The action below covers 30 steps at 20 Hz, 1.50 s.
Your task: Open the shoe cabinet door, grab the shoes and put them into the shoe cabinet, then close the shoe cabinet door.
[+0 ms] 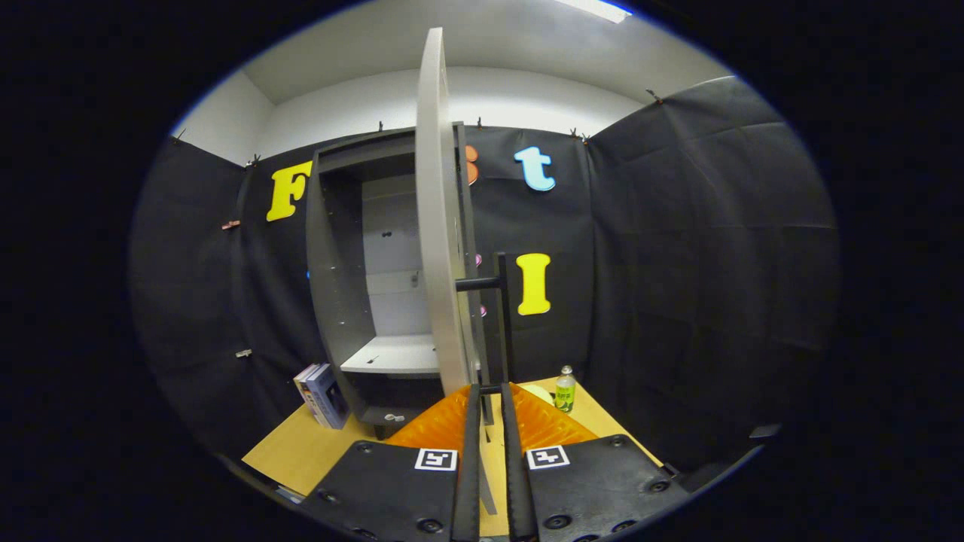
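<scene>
Gripper fingers nearly pressed together, pinching the lower end of the dark bar handle on the shoe cabinet door; only a thin gap shows between them. Door stands swung open, seen edge-on, running up from the fingertips toward the ceiling. Shoe cabinet sits just left of the door, on the tabletop (against the black cloth wall), interior open to view with a pale shelf inside and a dark space under it. Cannot tell whether any shoes are inside. Small box leans at the cabinet's lower left corner. Green bottle stands upright right of the fingers, beside a pale round item, partly hidden.
</scene>
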Available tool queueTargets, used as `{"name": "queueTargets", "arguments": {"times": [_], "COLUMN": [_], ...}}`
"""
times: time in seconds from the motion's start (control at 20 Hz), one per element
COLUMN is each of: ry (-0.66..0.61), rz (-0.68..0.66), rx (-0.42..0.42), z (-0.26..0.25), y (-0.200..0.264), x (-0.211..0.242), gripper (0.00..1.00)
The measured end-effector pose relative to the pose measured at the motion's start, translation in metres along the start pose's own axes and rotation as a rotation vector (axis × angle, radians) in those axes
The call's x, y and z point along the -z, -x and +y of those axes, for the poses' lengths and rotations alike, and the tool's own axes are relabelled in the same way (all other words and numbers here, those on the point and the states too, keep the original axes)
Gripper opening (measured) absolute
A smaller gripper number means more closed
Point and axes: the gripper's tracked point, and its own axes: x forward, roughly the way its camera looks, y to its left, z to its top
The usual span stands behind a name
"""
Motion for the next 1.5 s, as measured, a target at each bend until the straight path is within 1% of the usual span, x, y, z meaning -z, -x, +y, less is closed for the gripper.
{"name": "queueTargets", "arguments": {"times": [0.05, 0.15, 0.45, 0.55, 0.65, 0.75, 0.85, 0.95, 1.05, 1.2, 1.5], "ry": [0.002, 0.008, 0.018, 0.005, -0.027, -0.055, -0.069, -0.08, -0.09, -0.08, -0.044], "rz": [-0.008, -0.015, 0.019, 0.034, 0.06, 0.096, 0.137, 0.19, 0.227, 0.3, 0.427], "rx": [0.015, 0.009, -0.095, -0.119, -0.124, -0.138, -0.178, -0.195, -0.173, -0.176, -0.116], "z": [-0.005, -0.002, 0.043, 0.059, 0.072, 0.091, 0.113, 0.127, 0.135, 0.158, 0.169], "y": [0.005, 0.016, 0.012, 0.009, 0.0, -0.012, -0.02, -0.031, -0.041, -0.054, -0.066], "x": [-0.002, 0.0, 0.044, 0.062, 0.081, 0.106, 0.134, 0.165, 0.196, 0.245, 0.329], "gripper": [0.2, 0.2, 0.2, 0.2, 0.2, 0.2, 0.2, 0.2, 0.21, 0.21, 0.21]}}
